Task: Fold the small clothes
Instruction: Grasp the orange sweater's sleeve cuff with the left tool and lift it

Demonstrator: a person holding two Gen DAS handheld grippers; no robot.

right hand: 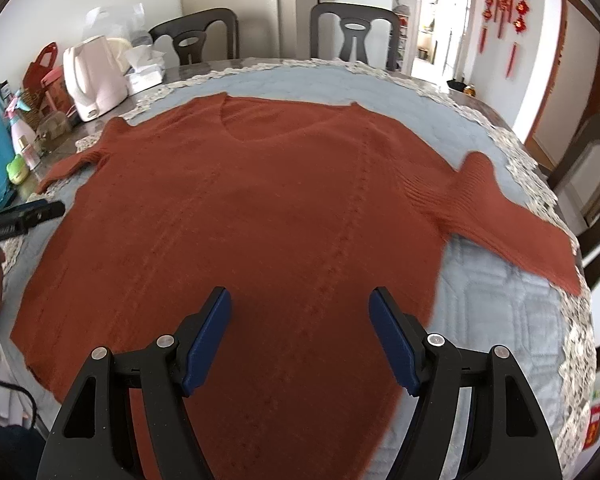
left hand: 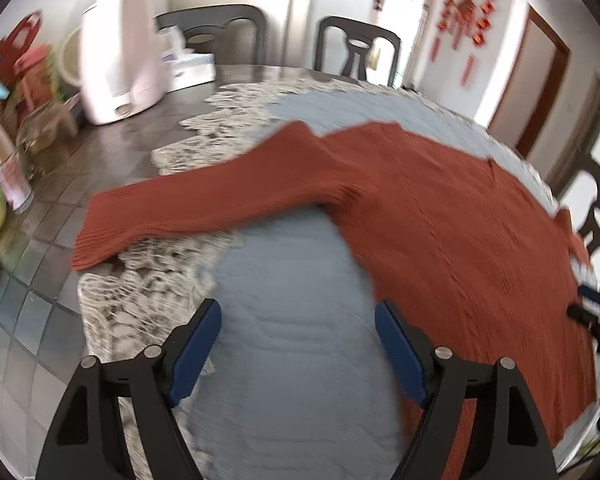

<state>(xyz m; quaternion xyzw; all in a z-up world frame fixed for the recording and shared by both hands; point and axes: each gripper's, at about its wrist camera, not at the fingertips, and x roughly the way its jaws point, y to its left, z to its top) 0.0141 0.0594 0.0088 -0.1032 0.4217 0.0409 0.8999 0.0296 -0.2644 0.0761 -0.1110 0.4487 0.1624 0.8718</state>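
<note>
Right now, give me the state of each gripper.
Left gripper: open, holding nothing, over the grey mat.
Right gripper: open, holding nothing, over the sweater.

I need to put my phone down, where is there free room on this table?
Free: the grey mat between the sweater hem and the lace edge. Also dark tabletop between the kettle and the sleeve. Crowded: bottles and bags by the kettle.

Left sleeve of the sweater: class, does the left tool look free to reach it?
Probably yes. The left tool is open over bare grey cloth, and the left sleeve lies flat ahead, nothing between.
</note>
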